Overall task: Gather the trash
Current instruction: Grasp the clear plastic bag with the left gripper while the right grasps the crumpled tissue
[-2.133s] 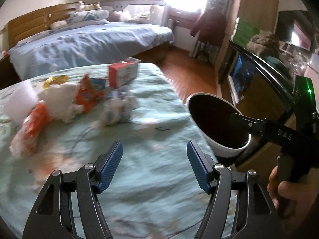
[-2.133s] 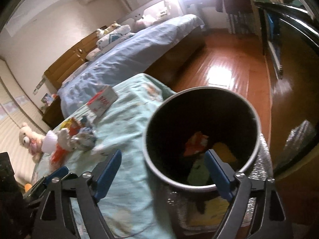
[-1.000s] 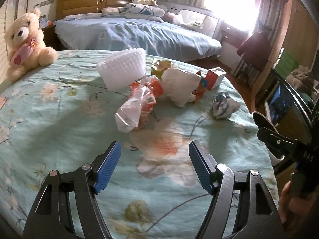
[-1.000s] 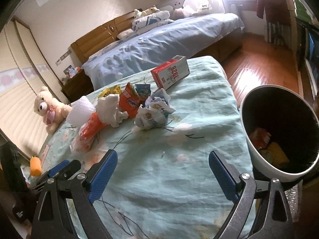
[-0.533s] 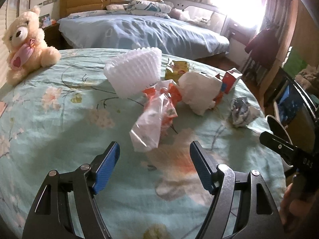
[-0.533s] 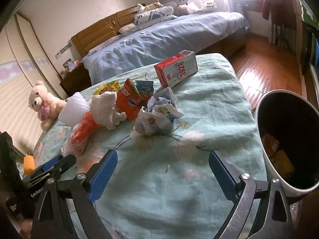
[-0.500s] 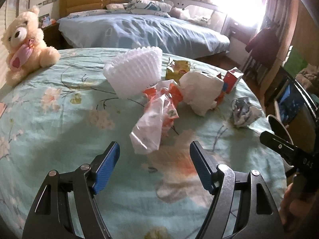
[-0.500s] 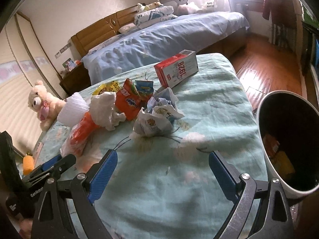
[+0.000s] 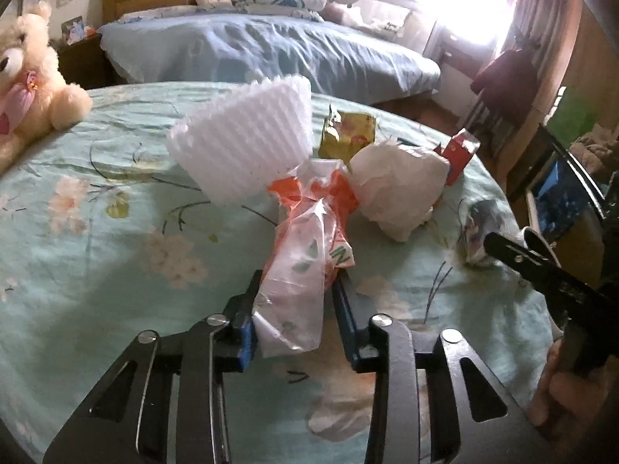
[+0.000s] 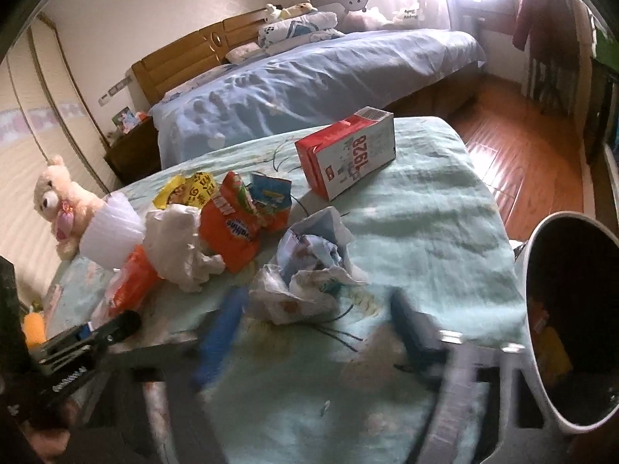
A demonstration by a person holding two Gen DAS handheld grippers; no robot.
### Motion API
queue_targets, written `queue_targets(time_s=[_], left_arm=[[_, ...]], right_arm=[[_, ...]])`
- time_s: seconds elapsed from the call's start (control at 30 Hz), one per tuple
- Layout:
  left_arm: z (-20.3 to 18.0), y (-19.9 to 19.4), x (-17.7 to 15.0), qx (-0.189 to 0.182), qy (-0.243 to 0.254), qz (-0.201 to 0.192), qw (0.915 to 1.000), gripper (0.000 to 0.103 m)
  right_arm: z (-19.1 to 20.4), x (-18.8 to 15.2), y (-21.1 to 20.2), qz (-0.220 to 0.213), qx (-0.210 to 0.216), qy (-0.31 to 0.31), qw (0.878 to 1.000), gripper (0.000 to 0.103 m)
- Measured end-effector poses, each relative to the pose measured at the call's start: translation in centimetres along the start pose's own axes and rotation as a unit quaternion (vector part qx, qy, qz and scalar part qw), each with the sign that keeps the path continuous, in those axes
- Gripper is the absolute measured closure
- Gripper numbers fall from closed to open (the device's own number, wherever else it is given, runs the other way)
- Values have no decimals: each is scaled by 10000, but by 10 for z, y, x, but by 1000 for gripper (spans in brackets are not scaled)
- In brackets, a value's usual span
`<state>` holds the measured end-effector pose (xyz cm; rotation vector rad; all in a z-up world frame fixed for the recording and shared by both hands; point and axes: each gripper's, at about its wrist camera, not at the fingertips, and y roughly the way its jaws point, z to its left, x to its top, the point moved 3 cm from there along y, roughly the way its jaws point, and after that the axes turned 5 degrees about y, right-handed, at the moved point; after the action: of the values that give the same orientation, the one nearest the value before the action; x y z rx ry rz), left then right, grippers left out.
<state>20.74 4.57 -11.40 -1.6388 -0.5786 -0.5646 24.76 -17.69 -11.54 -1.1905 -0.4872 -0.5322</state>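
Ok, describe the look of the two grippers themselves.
Left gripper: black skeletal linkage arms with cut-out slots, silver pivot screws, blue pads on its fingers. Right gripper: motion-blurred, blue pads visible; in the left view its black finger carries white lettering.

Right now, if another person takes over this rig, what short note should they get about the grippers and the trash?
Left gripper: closed around the orange-and-clear plastic bag, which is still lying on the bed cover.
Right gripper: open, empty and blurred, just short of the crumpled wrapper.
Trash bin: at the bed's right edge, with a few pieces already inside.
Left to collect: bag, wrapper, white foam sleeve, white tissue, orange snack packet, yellow packet, red carton.
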Motion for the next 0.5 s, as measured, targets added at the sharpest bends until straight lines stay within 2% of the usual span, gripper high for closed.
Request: queue_targets(time_s=[0.03,0.07,0.1,0.2,0.5], left_arm=[[0,-2,0,6,15,-36,10000,76],[-1,-6,-1,14,31,-82,10000,76],[-1,-9,-2,4,34,-118,9999,76],[-5,-20,-8,-75,48,-184,9998,77],[-27,-48,-22,-307,151,-349,9988,77]], right_arm=[[0,-1,-2,-19,17,-7,10000,59],[0,-1,-4,-42,10,-33,10000,71],[1,-2,-6,-59,-14,-61,10000,76],[0,-7,-13,-63,42,-70,9999,80],[-14,-22,-45,-131,169,73,9997,82]])
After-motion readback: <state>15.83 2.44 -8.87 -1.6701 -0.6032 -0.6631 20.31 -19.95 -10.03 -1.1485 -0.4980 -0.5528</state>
